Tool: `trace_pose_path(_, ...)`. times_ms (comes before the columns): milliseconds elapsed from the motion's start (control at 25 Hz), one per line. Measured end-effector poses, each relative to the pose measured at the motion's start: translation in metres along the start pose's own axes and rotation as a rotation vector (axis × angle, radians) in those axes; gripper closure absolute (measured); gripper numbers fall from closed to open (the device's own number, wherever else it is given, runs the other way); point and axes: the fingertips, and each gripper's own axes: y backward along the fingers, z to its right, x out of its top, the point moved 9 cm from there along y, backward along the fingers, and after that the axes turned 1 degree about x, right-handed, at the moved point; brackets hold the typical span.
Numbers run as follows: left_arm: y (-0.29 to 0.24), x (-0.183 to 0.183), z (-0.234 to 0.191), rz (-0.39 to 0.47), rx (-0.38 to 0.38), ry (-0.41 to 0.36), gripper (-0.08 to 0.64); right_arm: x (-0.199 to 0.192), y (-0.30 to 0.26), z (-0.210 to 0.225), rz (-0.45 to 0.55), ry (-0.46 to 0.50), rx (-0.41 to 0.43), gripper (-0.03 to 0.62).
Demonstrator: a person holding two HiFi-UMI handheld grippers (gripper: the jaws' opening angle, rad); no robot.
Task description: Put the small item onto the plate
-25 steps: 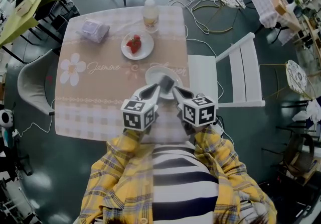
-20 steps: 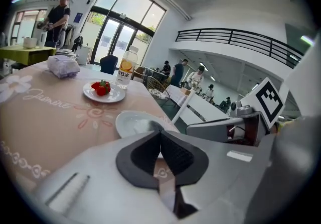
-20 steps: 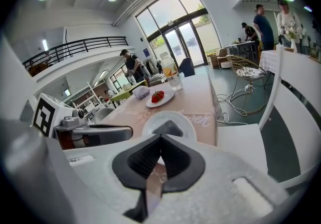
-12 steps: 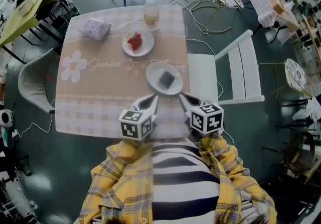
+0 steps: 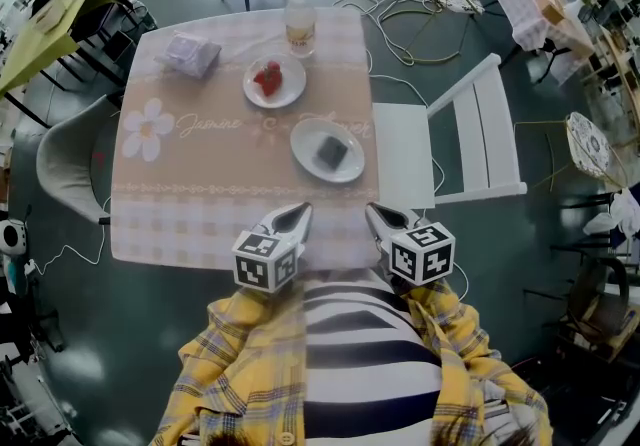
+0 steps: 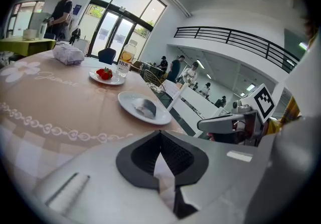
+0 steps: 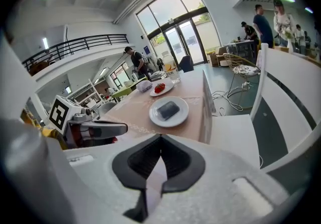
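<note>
Item lies flat on plate; placement looks done. Left gripper and right gripper, fingers together, empty, sit short of plate, clear of it.

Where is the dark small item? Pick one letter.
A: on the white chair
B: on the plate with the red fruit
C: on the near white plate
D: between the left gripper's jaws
C: the dark small item lies on the near white plate, and both grippers' jaws are shut on nothing.

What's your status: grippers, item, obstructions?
Left gripper and right gripper shut, empty. Small item lies on plate. Nothing in the way.
</note>
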Motion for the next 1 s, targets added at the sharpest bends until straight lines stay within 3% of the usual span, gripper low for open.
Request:
trace_pose_path(480, 0.020, -0.014, 0.005, -0.024, -0.012, 0.014, 0.558, -0.023, 0.015, -0.004, -0.006, -0.020, 0.016, 0.594)
trace_pose_path(640, 0.025, -0.017, 0.010, -0.041, -0.028, -0.020, 0.558, -0.026, 0.017, -0.009, 0.001, -0.025, 0.017, 0.594)
trace_pose_path(1000, 0.040, -0.020, 0.008, -0.021, -0.033, -0.021, 0.558, -0.038, 0.022, -0.022, 0.011, -0.032, 0.008, 0.594)
